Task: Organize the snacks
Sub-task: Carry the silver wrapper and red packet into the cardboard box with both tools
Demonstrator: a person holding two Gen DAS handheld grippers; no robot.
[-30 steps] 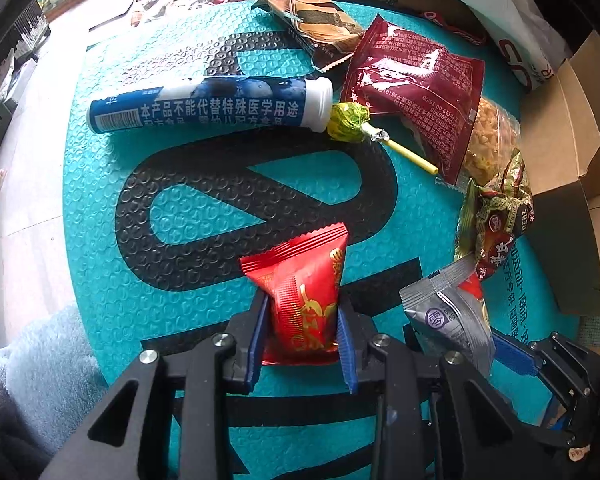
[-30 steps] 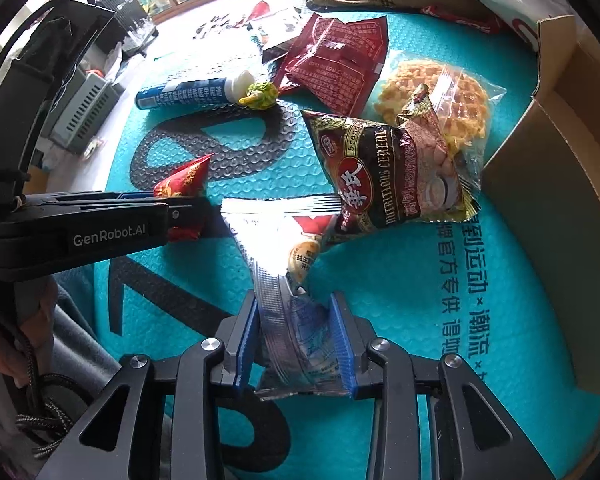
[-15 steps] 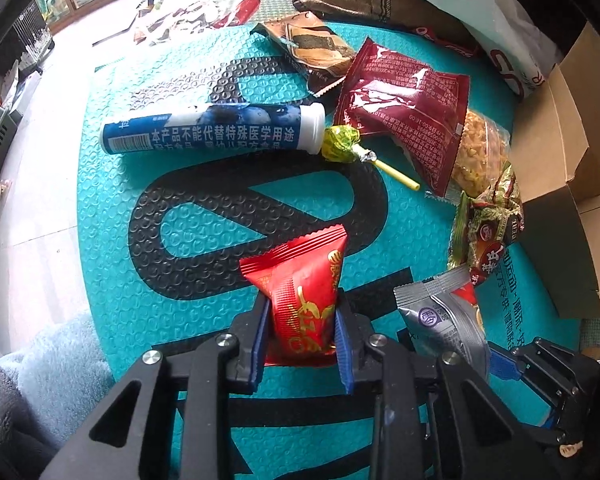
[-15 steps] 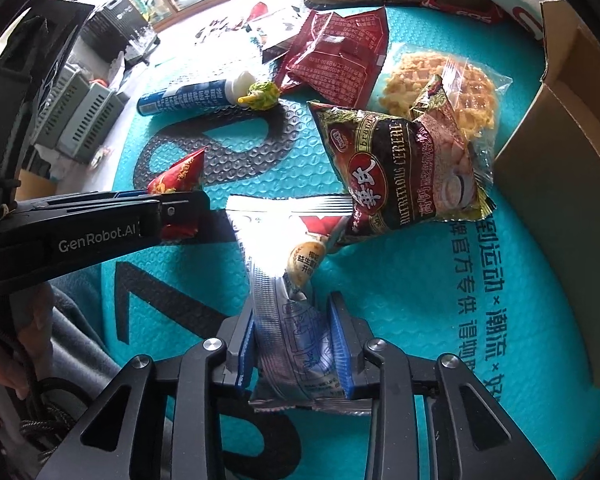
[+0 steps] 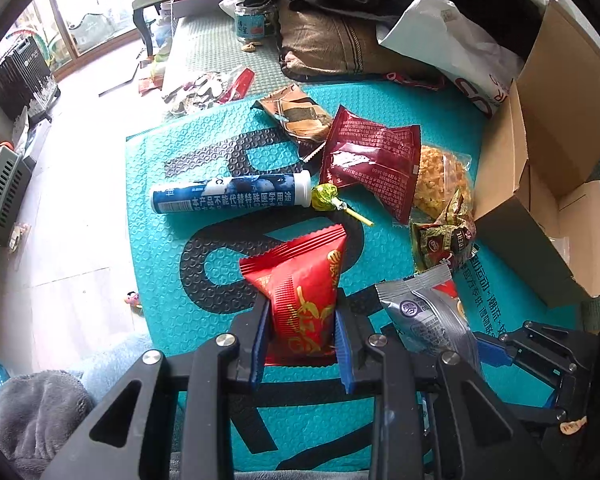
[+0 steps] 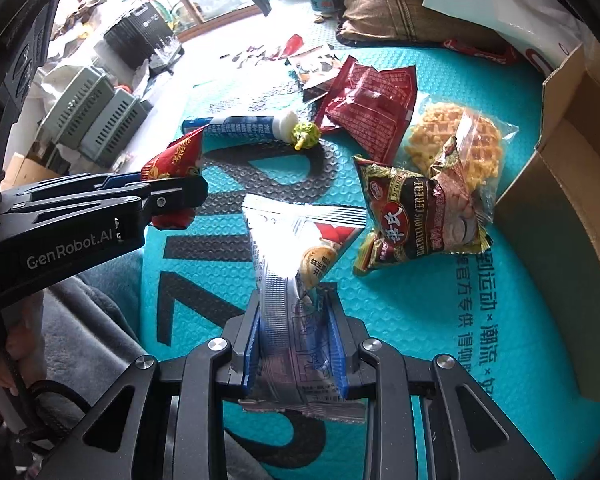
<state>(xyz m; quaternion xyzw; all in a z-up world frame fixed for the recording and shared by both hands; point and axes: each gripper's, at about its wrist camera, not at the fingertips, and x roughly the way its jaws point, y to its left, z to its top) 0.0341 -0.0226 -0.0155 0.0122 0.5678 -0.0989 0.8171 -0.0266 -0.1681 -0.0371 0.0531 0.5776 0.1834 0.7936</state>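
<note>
Nearest: left gripper (image 5: 300, 340), black frame stamped "GenRobot.AI" on its side, blue pads pressed hard against a red foil sachet (image 5: 300, 292) with gold characters and crimped, saw-toothed ends; sachet pinched at its lower half, clear of the mat. Beside it, right gripper (image 6: 294, 350), jaws having just been closing, now tight on a silver foil packet (image 6: 296, 280) with ribbed seal, red corner and a round cream label; glare washes out most of its print. Both over a teal foam mat (image 5: 160, 280), bubble-embossed, big black letters, white Chinese line along its right edge. Lying on the mat just past the silver packet: a crumpled dark-brown and gold bag (image 6: 420, 216), red oval logo, "CEREAL" partly legible. Behind and touching it, a clear bag of golden waffle (image 6: 460, 136), grid-patterned. Next, a maroon foil pouch (image 5: 372, 160), small white print, unreadable. To its left a green-wrapped lollipop (image 5: 326, 198) on a yellow stick, head against the white cap of a blue tube (image 5: 228, 198) lying flat, white Chinese text along it. Farther, a brown snack pack (image 5: 296, 116). Right edge: open cardboard box (image 5: 548, 148), plain corrugated, flaps up. Beyond the mat, a white plastic bag (image 5: 452, 52) with red lettering.
</note>
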